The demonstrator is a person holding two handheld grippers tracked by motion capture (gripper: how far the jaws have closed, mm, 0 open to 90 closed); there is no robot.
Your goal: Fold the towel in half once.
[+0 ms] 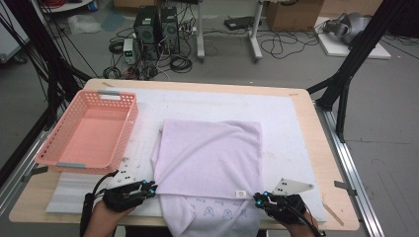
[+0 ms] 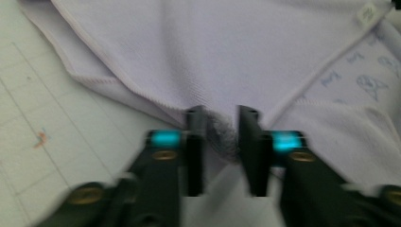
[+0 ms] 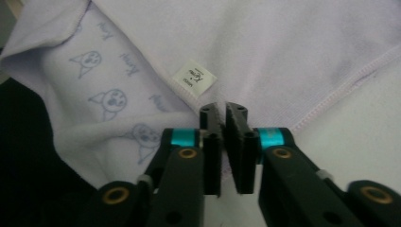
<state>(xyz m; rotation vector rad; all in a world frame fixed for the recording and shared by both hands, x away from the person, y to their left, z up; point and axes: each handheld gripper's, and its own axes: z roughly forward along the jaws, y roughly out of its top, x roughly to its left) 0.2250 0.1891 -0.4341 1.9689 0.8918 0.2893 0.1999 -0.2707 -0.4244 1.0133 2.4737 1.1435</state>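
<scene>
A lilac towel [image 1: 207, 153] lies folded on the white mat, its upper layer drawn back towards the near edge. A lower layer printed with small faces [image 3: 106, 101] hangs over the table front. My left gripper [image 1: 152, 189] is at the fold's near left corner. In the left gripper view its jaws [image 2: 221, 120] stand apart, with a bunched bit of towel loose in the gap. My right gripper [image 1: 258, 198] is at the near right corner, beside the white label [image 3: 194, 78]. Its jaws [image 3: 224, 113] are slightly apart over the hem and do not pinch it.
A pink plastic basket [image 1: 126, 123] stands at the left of the table, on the gridded white mat [image 1: 291, 128]. The wooden table edge [image 1: 336, 197] runs close behind my right hand. Cables and computer cases lie on the floor beyond the table.
</scene>
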